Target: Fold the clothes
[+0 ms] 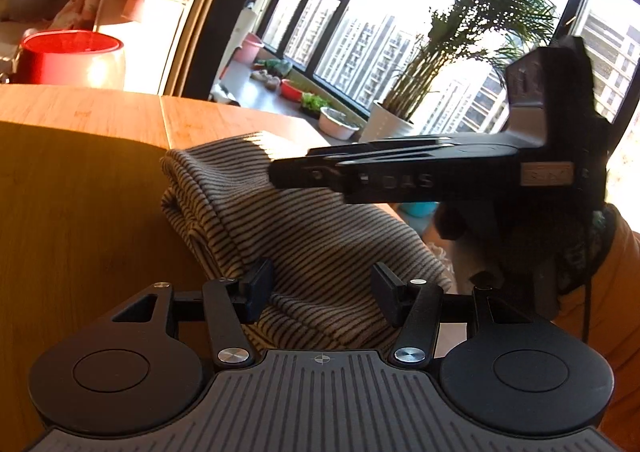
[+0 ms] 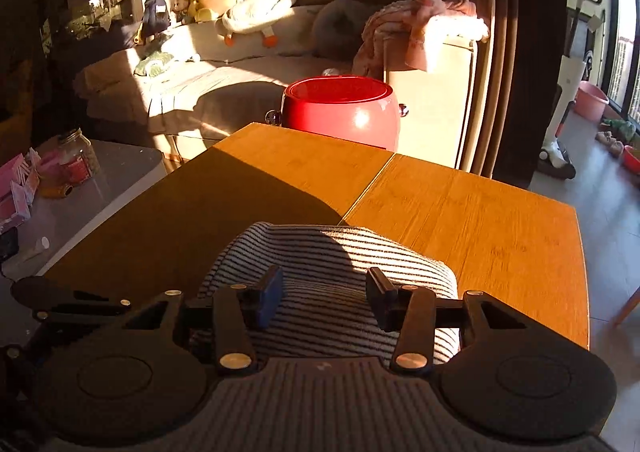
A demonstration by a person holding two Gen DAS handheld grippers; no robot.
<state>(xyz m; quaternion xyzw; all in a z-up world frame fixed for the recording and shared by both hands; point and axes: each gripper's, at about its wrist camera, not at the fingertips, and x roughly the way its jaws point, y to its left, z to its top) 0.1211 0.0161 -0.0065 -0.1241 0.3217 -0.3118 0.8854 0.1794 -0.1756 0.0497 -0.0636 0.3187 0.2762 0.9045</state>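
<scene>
A black-and-cream striped garment point(image 1: 304, 236) lies bunched and partly folded on the wooden table point(image 1: 80, 180). My left gripper point(image 1: 322, 294) is open, its jaws straddling the near edge of the cloth without pinching it. My right gripper point(image 2: 324, 298) is open too, hovering over the striped garment point(image 2: 340, 260) near the table's front edge point(image 2: 520, 252). The right gripper's body also shows in the left wrist view point(image 1: 440, 172), lying across above the cloth.
A red round stool point(image 2: 340, 108) stands beyond the table's far edge, with a sofa point(image 2: 224, 76) holding plush toys behind it. A grey side table point(image 2: 100, 188) with a jar is at left. Potted plants point(image 1: 400, 108) and windows are to the right.
</scene>
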